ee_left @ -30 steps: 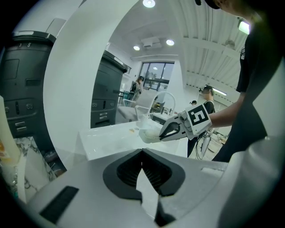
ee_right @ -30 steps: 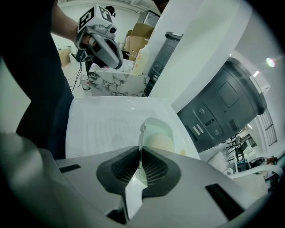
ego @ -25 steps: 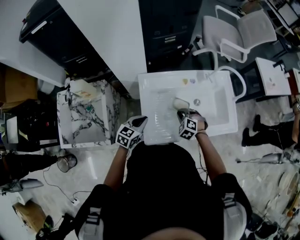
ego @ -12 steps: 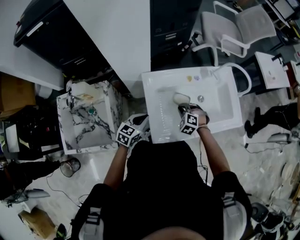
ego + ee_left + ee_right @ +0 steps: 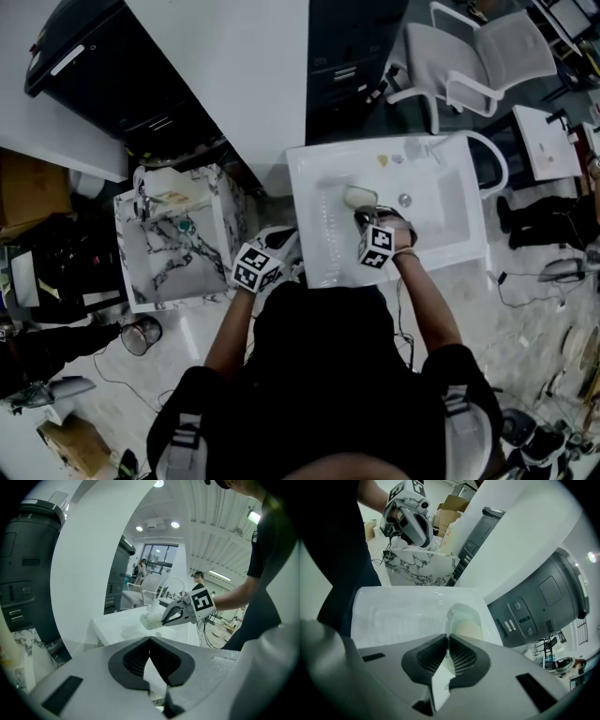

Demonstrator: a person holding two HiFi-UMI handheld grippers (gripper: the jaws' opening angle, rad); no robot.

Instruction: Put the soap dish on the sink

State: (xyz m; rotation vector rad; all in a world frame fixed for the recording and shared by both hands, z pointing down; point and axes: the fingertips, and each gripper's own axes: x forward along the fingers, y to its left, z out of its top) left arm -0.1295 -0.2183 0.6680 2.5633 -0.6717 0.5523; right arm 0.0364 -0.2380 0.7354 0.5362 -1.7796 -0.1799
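Between the jaws of the right tool: a pale green, translucent, oval plastic soap dish, pinched by its thin rim, with the jaws drawn almost together on that rim.
Where the dish lies from the tool: its body runs forward and a little to the right of the jaw line. The long axis seems to follow the tool's own pointing direction, though that is not certain.
Below the right tool: the white ceramic sink. The dish hangs over the strip where the ribbed drainboard meets the basin. Whether its base already touches the surface cannot be told.
Left tool: jaws closed together with nothing between them. It is held off the sink's near left corner and points across at the right tool and dish.
Nearer hand: the right one, which already carries the dish. The left tool is well apart from it.
Beyond the left tool: a marble-patterned cabinet, standing beside the sink.
Coming move, as a judgement: a short lowering straight down from the jaws, then letting go. The flat strip under the dish is the target.
Change from the earlier frames: the right tool has carried the dish slightly toward the drainboard and the sink's far side. The left tool, then over the sink's front corner, has drawn just clear of it.
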